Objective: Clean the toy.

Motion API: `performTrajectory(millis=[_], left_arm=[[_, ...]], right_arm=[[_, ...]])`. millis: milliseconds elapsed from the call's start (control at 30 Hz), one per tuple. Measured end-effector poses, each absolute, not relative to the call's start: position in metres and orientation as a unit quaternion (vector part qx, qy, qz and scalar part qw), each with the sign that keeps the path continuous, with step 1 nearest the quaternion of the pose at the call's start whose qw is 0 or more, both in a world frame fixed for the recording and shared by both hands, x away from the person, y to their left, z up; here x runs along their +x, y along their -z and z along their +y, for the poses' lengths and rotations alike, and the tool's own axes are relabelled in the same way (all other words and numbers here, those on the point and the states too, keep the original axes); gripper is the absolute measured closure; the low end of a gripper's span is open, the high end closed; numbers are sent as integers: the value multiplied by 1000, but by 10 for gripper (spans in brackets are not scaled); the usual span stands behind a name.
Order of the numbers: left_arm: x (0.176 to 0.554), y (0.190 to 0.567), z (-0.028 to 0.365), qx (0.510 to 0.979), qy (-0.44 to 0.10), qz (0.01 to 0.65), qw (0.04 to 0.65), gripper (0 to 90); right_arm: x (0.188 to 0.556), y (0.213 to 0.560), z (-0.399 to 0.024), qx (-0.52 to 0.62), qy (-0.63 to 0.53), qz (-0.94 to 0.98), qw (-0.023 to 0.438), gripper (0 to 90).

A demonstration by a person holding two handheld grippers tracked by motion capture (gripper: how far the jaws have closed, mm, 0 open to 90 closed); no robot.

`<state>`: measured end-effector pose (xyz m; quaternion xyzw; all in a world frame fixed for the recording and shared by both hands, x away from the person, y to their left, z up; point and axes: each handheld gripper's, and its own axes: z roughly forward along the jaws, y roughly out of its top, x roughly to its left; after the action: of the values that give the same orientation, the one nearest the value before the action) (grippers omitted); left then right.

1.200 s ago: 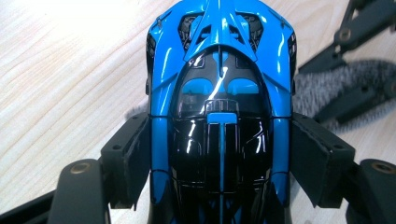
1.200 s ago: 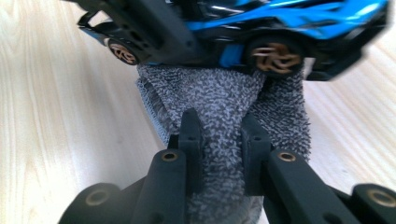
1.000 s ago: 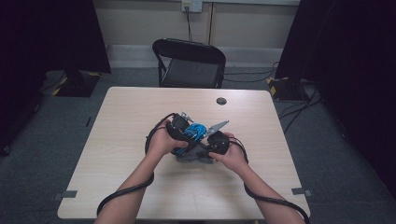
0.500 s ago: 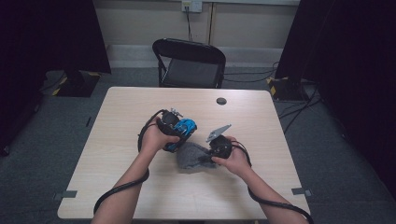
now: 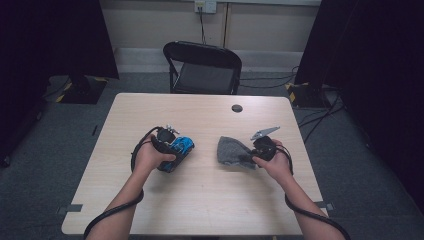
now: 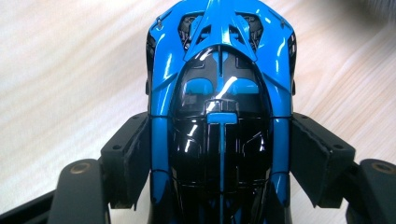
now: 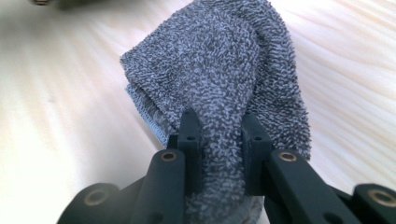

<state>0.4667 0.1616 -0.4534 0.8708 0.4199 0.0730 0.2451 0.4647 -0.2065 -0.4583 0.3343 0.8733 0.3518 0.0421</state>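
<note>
My left gripper (image 6: 219,154) clamps the blue toy car (image 6: 219,93) by its flanks, long axis running straight out from the jaws. My right gripper (image 7: 219,135) pinches a fold of grey cloth (image 7: 224,70), draped ahead on the table (image 5: 210,200); a black disc (image 5: 237,108) lies beyond

At the top centre of your high view a black folding chair (image 5: 203,67) stands behind the table (image 5: 200,200), with a small dark disc (image 5: 237,108) near the table's far edge.
</note>
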Motion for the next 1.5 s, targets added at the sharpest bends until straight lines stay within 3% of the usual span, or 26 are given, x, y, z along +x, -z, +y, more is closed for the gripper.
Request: performTrajectory(millis=[400, 533, 733, 1500], left_arm=[[466, 466, 171, 869, -71, 427, 238, 281], [467, 471, 170, 870, -73, 425, 239, 280], [466, 474, 168, 874, -77, 416, 239, 277], [450, 441, 159, 853, -75, 408, 319, 200]], right_arm=[[472, 470, -226, 375, -339, 860, 64, 706], [471, 472, -226, 378, -338, 859, 74, 632], [470, 472, -229, 379, -341, 856, 91, 446], [461, 457, -220, 368, -351, 855, 96, 240]])
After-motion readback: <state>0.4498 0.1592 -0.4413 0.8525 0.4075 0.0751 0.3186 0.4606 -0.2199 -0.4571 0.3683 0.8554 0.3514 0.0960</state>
